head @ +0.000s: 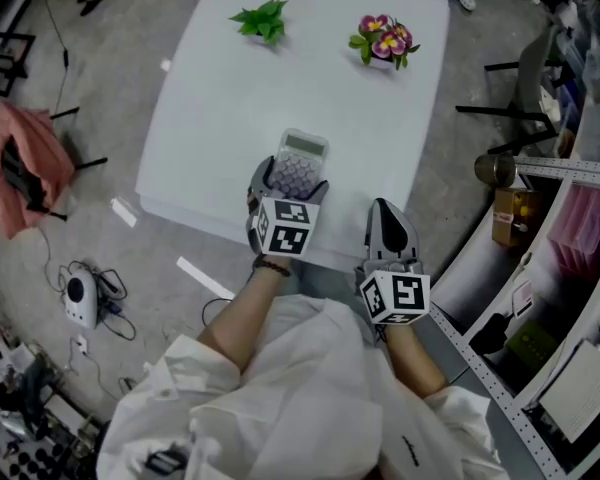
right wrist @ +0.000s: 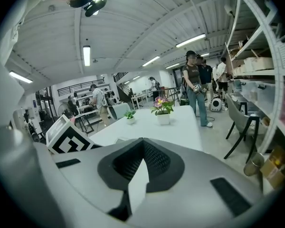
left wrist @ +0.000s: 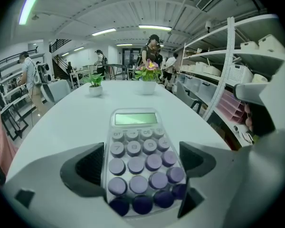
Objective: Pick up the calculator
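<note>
Quick count of what's showing up here: one calculator (head: 302,158), two grippers, two little potted plants, one white table (head: 210,118).

The calculator is sitting in the middle of the head view, near the table's lower edge, with its display end pointing toward the top of the frame. I can't tell whether it's resting on the table or is just off it. It's looking pretty cute: a pale, see-through casing, a greenish-grey display strip across the top, and round chunky keys running in four columns. The top row of keys is greyish with small labels, the ones below are showing up lavender, and the nearest row is coming out a much darker purple.

The left gripper (head: 292,180) is pinching the calculator, with its dark ribbed pads pressing on the two long sides at the keypad end. The display is sticking out past the jaws.

The right gripper (head: 384,208) is hanging at the lower right of the head view, over the table's near edge and beside the left one. Its jaws are pressing together with nothing between them.

The green leafy plant (head: 261,20) is sitting at the upper left of the table, and the pink flowering plant (head: 384,40) at the upper right, well apart from the calculator.
</note>
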The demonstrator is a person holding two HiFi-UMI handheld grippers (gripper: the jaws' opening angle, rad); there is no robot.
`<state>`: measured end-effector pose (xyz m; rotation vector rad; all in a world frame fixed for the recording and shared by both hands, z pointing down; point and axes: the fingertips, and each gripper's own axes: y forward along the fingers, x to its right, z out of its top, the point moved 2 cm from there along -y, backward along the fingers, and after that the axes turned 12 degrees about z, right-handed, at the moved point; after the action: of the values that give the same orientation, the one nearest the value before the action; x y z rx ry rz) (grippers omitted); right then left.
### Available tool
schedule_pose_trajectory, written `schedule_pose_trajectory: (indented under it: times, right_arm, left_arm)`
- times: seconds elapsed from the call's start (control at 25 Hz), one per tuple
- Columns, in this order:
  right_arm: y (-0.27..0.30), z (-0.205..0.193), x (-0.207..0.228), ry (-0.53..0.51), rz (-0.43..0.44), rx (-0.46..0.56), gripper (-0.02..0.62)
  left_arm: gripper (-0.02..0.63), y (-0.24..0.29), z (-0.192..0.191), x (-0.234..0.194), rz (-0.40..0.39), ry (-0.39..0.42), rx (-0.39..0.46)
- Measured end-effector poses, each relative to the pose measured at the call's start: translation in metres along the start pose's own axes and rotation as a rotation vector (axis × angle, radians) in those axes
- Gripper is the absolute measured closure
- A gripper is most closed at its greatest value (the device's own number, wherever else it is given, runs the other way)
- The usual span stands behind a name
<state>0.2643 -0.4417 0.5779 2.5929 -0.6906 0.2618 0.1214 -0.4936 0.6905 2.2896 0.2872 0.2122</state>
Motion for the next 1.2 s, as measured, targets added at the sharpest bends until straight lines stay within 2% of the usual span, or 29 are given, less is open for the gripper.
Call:
schedule_pose_trajectory:
  times: [0.28, 0.6, 0.92, 1.2]
  right_arm:
    - [-0.007, 0.023, -0.007, -0.012, -0.021, 0.05, 0.578]
    - [-0.019, 0.067, -0.021, -0.061, -0.034, 0.132, 0.578]
    - [-0.044, 0.107, -0.027, -0.091, -0.068, 0.225, 0.578]
    - [-0.063, 0.142, -0.037, -0.137, -0.073, 0.304, 0.578]
  left_arm:
    - [0.112, -0.037, 0.034, -0.015, -0.011, -0.009, 0.097]
    - [0.113, -0.096, 0.076, -0.034, -0.042, 0.008, 0.228]
    - [0.112, -0.155, 0.115, -0.056, -0.041, -0.008, 0.371]
    - [0.113, -0.198, 0.135, -0.07, -0.03, -0.015, 0.483]
